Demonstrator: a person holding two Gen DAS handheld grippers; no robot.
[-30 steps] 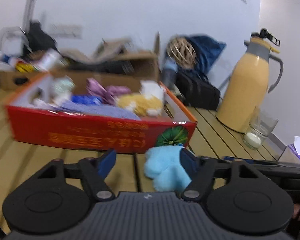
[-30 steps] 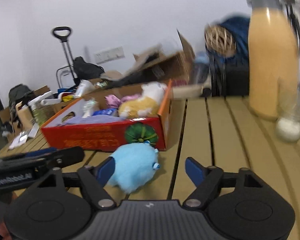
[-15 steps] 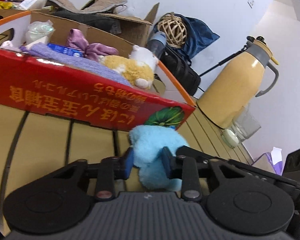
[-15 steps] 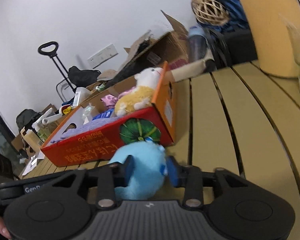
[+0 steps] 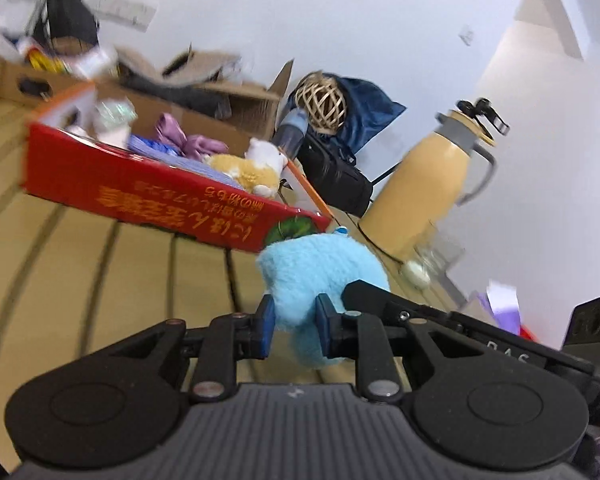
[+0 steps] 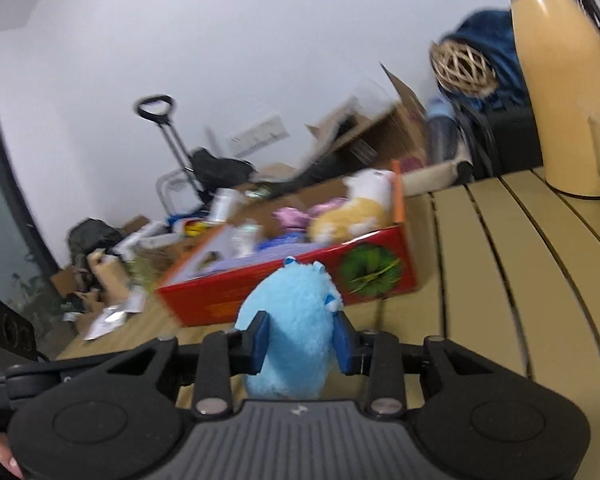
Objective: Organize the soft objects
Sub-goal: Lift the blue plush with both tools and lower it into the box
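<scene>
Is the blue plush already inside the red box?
No. In the right wrist view the blue plush sits pinched between the right gripper jaws, in front of the red box, not in it.

Slatted table (image 6: 500, 280) bearing red box (image 6: 284, 292), thermos (image 5: 416, 192)

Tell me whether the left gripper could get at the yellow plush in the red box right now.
Probably not: the left gripper is shut on the blue plush, as is the right gripper. The yellow plush itself lies uncovered.
</scene>
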